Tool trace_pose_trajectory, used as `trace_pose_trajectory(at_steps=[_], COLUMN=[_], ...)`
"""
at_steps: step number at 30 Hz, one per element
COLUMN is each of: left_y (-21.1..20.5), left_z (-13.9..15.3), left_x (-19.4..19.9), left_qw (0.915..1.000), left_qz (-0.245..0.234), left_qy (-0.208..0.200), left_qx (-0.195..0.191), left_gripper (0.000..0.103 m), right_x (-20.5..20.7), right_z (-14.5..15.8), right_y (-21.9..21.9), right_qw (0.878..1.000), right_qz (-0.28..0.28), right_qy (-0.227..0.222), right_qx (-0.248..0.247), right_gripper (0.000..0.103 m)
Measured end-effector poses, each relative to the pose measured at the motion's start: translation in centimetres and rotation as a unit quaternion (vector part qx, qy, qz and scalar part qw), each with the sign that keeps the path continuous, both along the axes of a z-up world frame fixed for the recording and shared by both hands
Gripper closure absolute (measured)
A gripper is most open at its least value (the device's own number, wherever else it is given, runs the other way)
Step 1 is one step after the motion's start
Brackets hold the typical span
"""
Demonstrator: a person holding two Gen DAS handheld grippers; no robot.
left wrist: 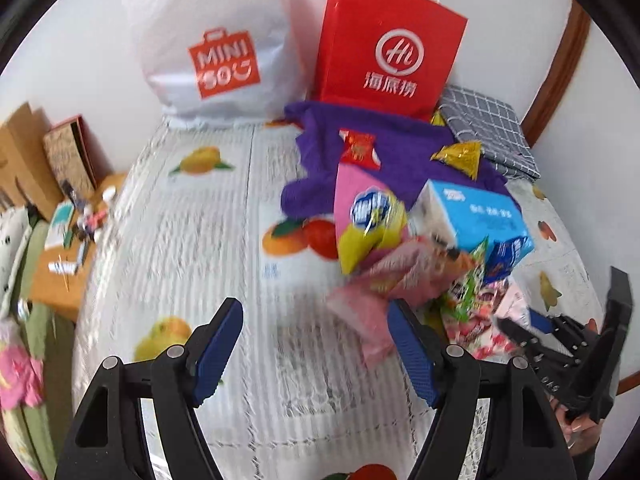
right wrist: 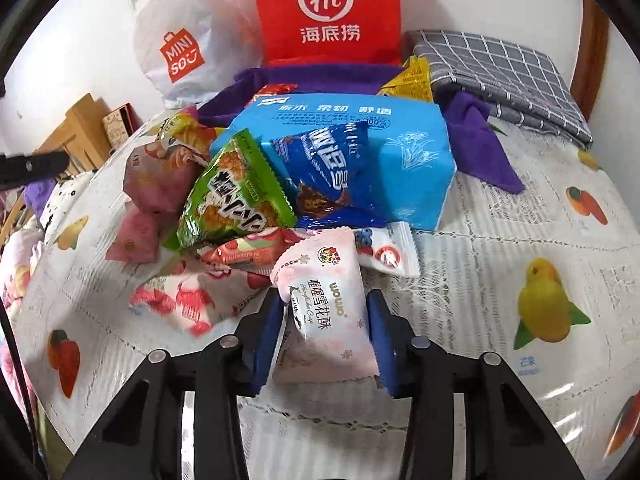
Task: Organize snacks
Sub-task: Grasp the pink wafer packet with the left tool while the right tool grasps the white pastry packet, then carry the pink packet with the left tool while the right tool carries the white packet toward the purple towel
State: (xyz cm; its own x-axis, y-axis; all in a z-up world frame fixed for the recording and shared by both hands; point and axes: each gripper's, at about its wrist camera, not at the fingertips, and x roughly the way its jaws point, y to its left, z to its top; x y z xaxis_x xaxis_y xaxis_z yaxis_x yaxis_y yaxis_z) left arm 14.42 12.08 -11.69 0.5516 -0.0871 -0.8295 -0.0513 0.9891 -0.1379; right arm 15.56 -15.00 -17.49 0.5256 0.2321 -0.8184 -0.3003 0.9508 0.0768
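Note:
A heap of snack packets lies on a table with a fruit-print cover (right wrist: 500,232). In the right wrist view my right gripper (right wrist: 324,312) is closed on a pale pink and white snack packet (right wrist: 324,300) at the near edge of the heap. Behind it lie a green packet (right wrist: 236,196), a dark blue packet (right wrist: 328,172) and a blue tissue pack (right wrist: 404,136). In the left wrist view my left gripper (left wrist: 316,320) is open and empty, over the cover just left of the heap (left wrist: 400,256). The right gripper shows at the right edge of that view (left wrist: 568,340).
A red paper bag (left wrist: 388,48) and a white Miniso bag (left wrist: 216,48) stand against the wall at the back. A purple cloth (left wrist: 320,152) and a grey checked cloth (left wrist: 492,136) lie behind the heap. A low wooden stand with clutter (left wrist: 68,232) is at the left.

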Motion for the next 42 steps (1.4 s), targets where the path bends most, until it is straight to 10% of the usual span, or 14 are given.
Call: trace_pose_trajectory(at_steps=[11, 19, 42], left_y=[-4.5, -6.0, -5.5], left_z=[-5.6, -6.4, -6.6], left_x=[1.7, 1.5, -0.4], left_qw=[0.9995, 0.9994, 0.9979], left_qz=[-0.002, 0.015, 0.039], left_qy=[0.021, 0.000, -0.023], left_qx=[-0.022, 0.032, 0.046], left_gripper=[0.035, 0.070, 0.069], right_x=[-0.1, 2.0, 2.1], right_z=[0.8, -0.3, -0.4], right_y=[-6.2, -6.0, -5.2], right_qw=[0.994, 0.998, 0.998], right_qz=[-0.085, -0.069, -0.060], right_qy=[-0.048, -0.002, -0.004], right_qx=[-0.040, -0.001, -0.020], right_gripper=[0.062, 0.061, 0.062])
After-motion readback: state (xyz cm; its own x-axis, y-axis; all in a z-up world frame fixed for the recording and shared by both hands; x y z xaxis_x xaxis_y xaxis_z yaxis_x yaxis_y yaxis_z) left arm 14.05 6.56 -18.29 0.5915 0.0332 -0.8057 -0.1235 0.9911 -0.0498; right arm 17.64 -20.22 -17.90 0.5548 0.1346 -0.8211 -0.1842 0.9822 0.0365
